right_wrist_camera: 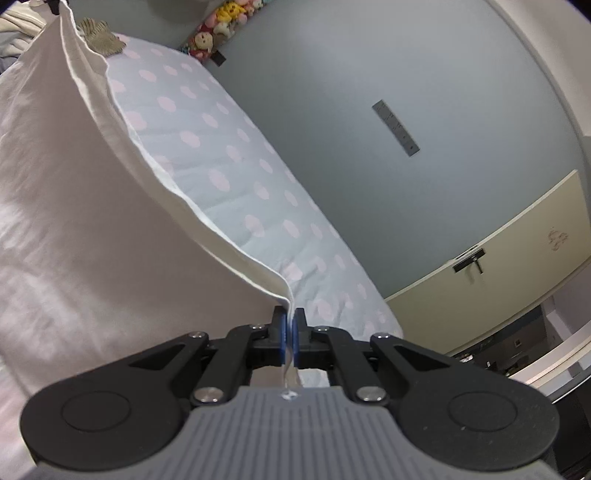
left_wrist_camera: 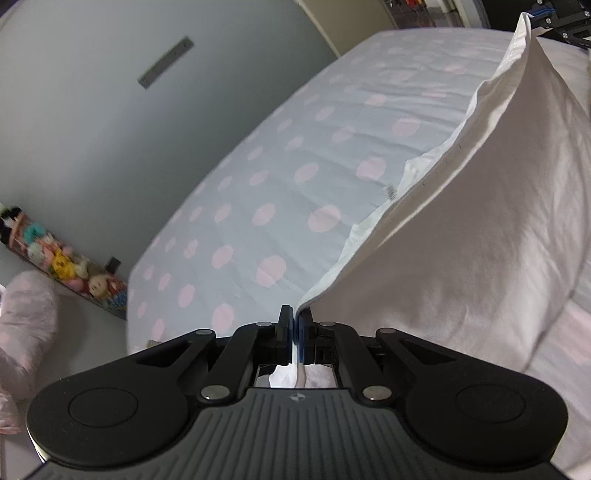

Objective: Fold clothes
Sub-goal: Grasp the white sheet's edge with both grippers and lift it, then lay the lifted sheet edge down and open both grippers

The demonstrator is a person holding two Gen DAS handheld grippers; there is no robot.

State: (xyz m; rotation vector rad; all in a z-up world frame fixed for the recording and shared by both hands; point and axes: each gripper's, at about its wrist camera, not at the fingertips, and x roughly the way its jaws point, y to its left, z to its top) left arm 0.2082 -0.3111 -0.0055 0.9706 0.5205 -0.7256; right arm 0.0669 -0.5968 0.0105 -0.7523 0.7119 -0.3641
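Note:
A white garment (left_wrist_camera: 480, 229) is stretched between my two grippers above a bed, its top edge taut and the rest hanging down. My left gripper (left_wrist_camera: 294, 321) is shut on one corner of it. My right gripper (right_wrist_camera: 290, 321) is shut on the other corner; the garment (right_wrist_camera: 74, 206) fills the left of the right wrist view. The right gripper also shows at the far top right of the left wrist view (left_wrist_camera: 543, 18), pinching the cloth's far corner.
The bed has a pale blue sheet with pink dots (left_wrist_camera: 280, 177) (right_wrist_camera: 229, 173). A grey wall (left_wrist_camera: 92, 110) runs behind it. A clear tube of plush toys (left_wrist_camera: 66, 266) leans at the wall. A pink dotted pillow (left_wrist_camera: 26, 317) lies at left. A cream door (right_wrist_camera: 498, 258) stands at right.

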